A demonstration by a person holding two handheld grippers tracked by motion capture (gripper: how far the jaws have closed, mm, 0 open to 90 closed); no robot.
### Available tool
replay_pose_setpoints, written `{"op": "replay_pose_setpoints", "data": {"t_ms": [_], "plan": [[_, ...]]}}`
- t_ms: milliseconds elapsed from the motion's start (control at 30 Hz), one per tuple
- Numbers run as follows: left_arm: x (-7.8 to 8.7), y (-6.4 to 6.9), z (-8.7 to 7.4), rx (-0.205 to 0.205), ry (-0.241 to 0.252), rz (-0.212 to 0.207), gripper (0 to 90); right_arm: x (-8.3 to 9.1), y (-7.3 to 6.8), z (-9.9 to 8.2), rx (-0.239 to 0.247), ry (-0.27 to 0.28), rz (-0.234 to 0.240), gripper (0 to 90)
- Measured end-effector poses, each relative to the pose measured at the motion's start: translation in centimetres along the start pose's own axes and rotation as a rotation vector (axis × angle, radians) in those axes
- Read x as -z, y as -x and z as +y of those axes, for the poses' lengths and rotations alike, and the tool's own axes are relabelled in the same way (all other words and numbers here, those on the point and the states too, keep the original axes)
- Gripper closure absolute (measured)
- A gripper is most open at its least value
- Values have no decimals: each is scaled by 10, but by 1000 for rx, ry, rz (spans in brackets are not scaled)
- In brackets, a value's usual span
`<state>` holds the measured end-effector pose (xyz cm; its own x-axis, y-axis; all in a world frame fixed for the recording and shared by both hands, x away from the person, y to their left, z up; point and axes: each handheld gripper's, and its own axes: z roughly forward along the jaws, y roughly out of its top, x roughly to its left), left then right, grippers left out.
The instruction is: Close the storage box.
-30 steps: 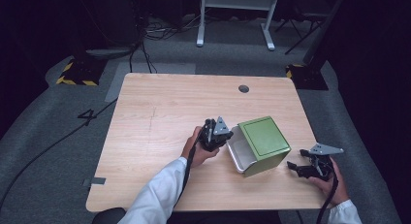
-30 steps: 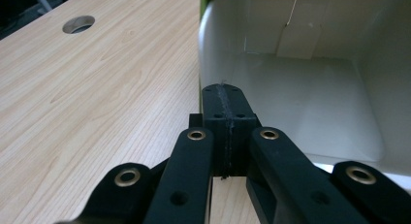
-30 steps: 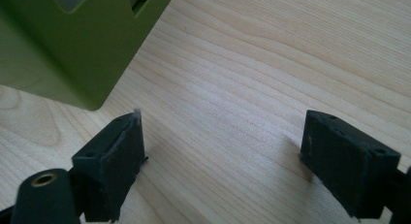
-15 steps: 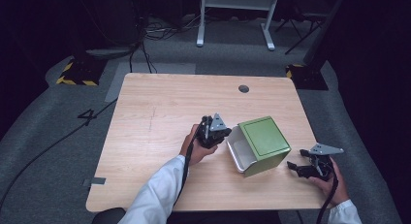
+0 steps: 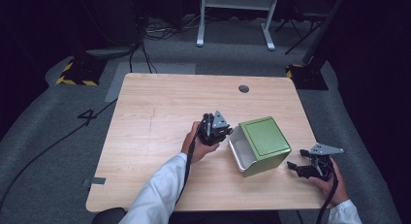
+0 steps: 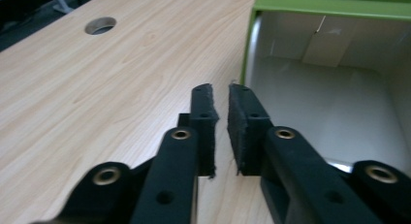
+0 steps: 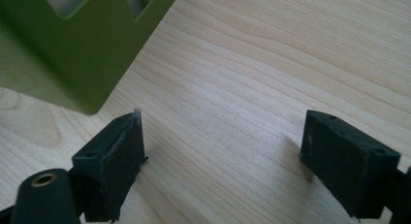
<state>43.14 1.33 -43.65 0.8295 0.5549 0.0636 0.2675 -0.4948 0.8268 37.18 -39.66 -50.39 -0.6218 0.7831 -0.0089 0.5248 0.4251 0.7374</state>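
Observation:
A green box (image 5: pixel 265 138) with a white inside lies on its side on the wooden table (image 5: pixel 160 112), its open mouth facing left. My left gripper (image 5: pixel 228 133) sits right at that mouth, by the box's near-left rim. In the left gripper view its jaws (image 6: pixel 220 90) stand a narrow gap apart with nothing between them; they have just been opening. The white inside of the box (image 6: pixel 329 88) lies just to their right. My right gripper (image 5: pixel 293 167) rests on the table right of the box, open wide and empty (image 7: pixel 223 132). The green wall of the box (image 7: pixel 72 49) is ahead on its left.
A round cable hole (image 5: pixel 244 88) sits near the table's far edge, also in the left gripper view (image 6: pixel 100 25). Cables trail across the grey floor at the left, and a white metal frame (image 5: pixel 235 10) stands beyond the table.
The left hand has shifted a little farther up the table beside the box's mouth. The box and the right gripper have stayed put.

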Motion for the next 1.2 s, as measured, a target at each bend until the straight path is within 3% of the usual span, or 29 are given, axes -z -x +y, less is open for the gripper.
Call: {"op": "replay_pose_setpoints", "data": {"t_ms": [167,267,300,400,433,500,633,800,1067,1200], "plan": [[21,-14,-5,11,0,16,666,0,0,0,0,0,0,158],[34,-22,-12,25,-8,40,536,0,0,0,0,0,0,158],[42,-25,-16,20,-24,68,515,0,0,0,0,0,0,157],[50,-28,-21,18,-39,98,456,0,0,0,0,0,0,158],[54,-29,-23,18,-49,120,369,0,0,0,0,0,0,158],[65,-33,-32,5,-75,155,322,0,0,0,0,0,0,158],[75,-37,-40,-1,-114,161,247,0,0,0,0,0,-1,158],[91,-39,-54,2,-148,154,197,0,0,0,1,0,-1,157],[109,-38,-80,-43,-223,171,172,0,0,0,-1,1,-2,157],[117,-39,-93,-56,-248,151,172,0,0,0,-1,1,-3,157]]}}
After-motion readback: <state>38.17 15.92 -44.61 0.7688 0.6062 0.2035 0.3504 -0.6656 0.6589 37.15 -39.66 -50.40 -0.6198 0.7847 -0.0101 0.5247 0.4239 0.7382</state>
